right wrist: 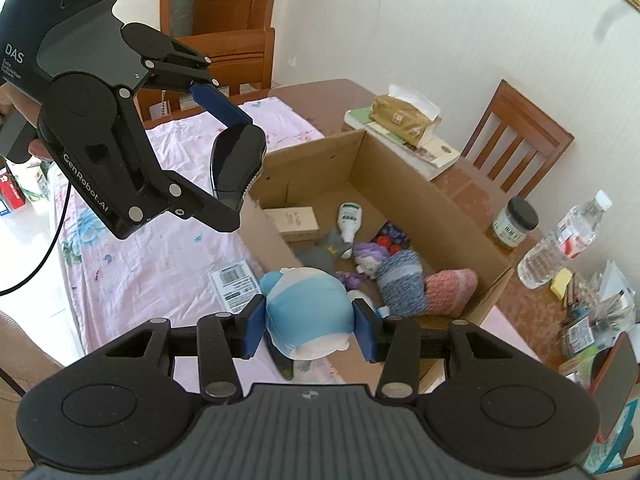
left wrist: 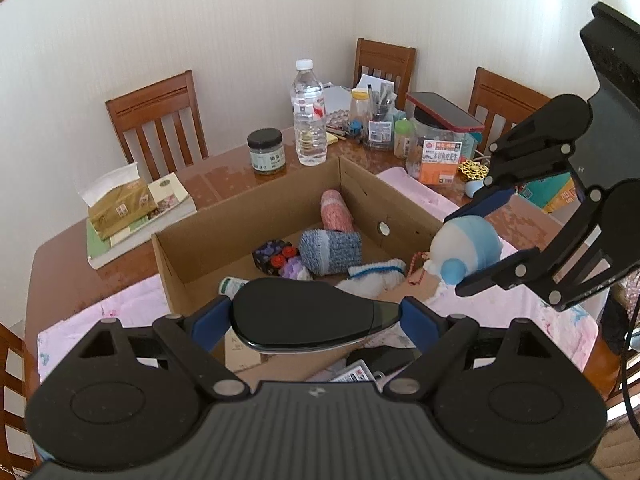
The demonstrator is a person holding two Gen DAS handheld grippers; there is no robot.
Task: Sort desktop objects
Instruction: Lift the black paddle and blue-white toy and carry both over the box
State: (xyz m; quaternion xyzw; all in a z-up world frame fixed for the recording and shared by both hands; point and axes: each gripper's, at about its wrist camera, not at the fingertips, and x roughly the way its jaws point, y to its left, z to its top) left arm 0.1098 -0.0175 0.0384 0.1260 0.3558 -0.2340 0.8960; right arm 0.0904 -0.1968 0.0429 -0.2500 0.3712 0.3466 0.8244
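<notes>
My left gripper (left wrist: 316, 318) is shut on a black computer mouse (left wrist: 308, 318) and holds it above the near wall of the open cardboard box (left wrist: 400, 200). It also shows in the right wrist view (right wrist: 236, 160) at the upper left. My right gripper (right wrist: 308, 330) is shut on a blue and white plush toy (right wrist: 308, 312), held over the box's edge; the toy also shows in the left wrist view (left wrist: 464, 246). Inside the box lie a pink knitted roll (left wrist: 338, 212), a blue knitted roll (left wrist: 330, 250), a white bottle (right wrist: 349, 220) and small toys.
A pink cloth (right wrist: 160, 248) covers part of the wooden table (left wrist: 224, 184). A water bottle (left wrist: 308, 114), a dark-lidded jar (left wrist: 266, 152), a tissue pack on books (left wrist: 128, 204) and a clutter of desk items (left wrist: 424, 136) stand behind the box. Wooden chairs (left wrist: 158, 116) surround the table.
</notes>
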